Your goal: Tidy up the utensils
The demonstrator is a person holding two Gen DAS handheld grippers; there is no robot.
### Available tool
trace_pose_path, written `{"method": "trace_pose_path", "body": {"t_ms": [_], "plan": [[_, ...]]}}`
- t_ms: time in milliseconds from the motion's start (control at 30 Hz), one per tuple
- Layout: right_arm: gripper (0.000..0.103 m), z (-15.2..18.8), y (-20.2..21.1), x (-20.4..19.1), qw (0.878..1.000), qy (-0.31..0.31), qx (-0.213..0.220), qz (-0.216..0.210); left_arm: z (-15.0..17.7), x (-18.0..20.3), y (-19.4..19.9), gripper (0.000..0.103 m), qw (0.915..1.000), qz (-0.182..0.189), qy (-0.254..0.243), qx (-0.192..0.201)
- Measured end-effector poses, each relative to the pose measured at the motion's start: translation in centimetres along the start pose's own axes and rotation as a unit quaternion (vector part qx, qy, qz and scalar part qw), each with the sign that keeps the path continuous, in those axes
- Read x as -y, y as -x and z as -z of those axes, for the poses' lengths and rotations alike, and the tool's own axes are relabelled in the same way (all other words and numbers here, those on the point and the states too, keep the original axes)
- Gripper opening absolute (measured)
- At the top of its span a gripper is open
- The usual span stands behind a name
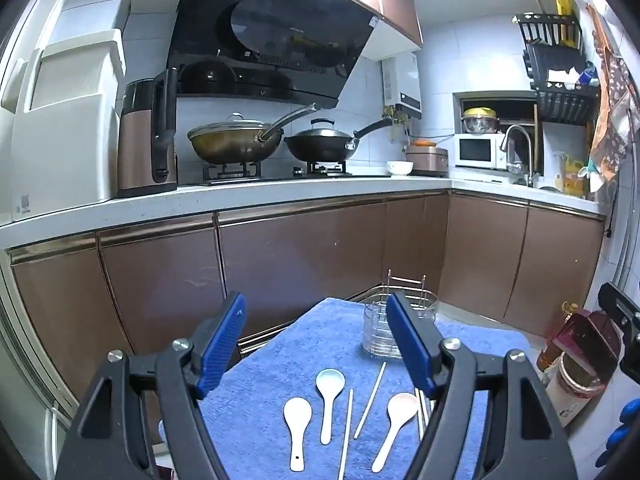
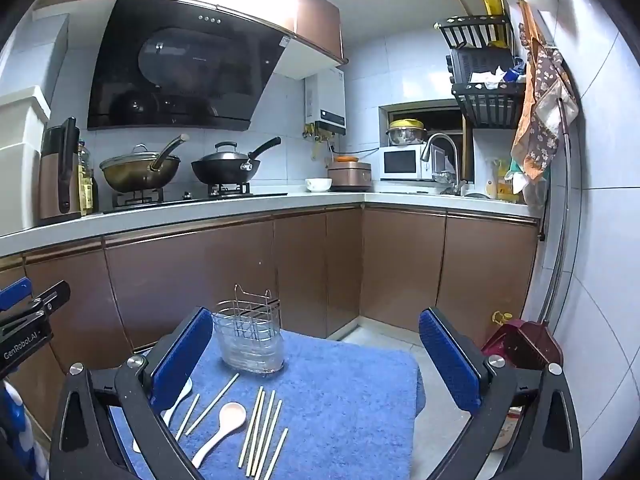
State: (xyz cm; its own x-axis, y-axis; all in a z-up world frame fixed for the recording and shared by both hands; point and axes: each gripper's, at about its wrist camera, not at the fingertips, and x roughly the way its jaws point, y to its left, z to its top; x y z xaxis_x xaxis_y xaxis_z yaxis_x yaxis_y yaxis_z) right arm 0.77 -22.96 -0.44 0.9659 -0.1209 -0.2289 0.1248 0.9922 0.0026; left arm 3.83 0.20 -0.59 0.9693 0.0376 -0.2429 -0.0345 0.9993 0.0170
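Note:
A blue towel [image 1: 320, 340] [image 2: 352, 392] covers a small stand. On it lie three white spoons [image 1: 329, 384] [image 1: 297, 416] [image 1: 400, 408] and several pale chopsticks [image 1: 372, 396] [image 2: 262, 424]. One spoon [image 2: 228, 420] shows fully in the right wrist view. A clear utensil holder with a wire frame [image 1: 380, 332] [image 2: 250, 340] stands at the towel's far edge. My left gripper [image 1: 320, 340] hovers open above the spoons. My right gripper [image 2: 320, 360] hangs open over the towel's right part, nothing between its pads. Neither touches anything.
Brown cabinets [image 1: 300, 252] and a white counter [image 1: 240, 196] run behind the stand, with two woks [image 1: 236, 140] on a stove. A microwave [image 2: 404, 162] and a tap [image 2: 444, 152] sit in the corner. Bottles and a red container [image 2: 520, 340] stand on the floor at right.

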Motion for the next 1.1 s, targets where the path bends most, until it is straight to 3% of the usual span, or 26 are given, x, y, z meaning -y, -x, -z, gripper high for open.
{"method": "trace_pose_path", "body": {"t_ms": [333, 600, 933, 1100], "plan": [[0.103, 0.0, -0.9, 0.1, 1.000, 0.001, -0.020, 0.012, -0.1, 0.4, -0.7, 0.071, 0.9997, -0.005, -0.024, 0.007], [0.103, -0.1, 0.0, -0.1, 1.000, 0.006, -0.018, 0.023, -0.5, -0.9, -0.1, 0.071, 0.9998, 0.006, -0.001, 0.017], [0.103, 0.9, -2.3, -0.1, 0.998, 0.008, -0.066, 0.012, 1.0, -3.4, -3.5, 0.071, 0.9965, 0.043, 0.028, -0.066], [0.103, 2.4, -5.3, 0.5, 0.993, -0.008, -0.118, 0.000, 2.2, -3.7, -6.4, 0.070, 0.9885, 0.084, 0.033, -0.121]]}}
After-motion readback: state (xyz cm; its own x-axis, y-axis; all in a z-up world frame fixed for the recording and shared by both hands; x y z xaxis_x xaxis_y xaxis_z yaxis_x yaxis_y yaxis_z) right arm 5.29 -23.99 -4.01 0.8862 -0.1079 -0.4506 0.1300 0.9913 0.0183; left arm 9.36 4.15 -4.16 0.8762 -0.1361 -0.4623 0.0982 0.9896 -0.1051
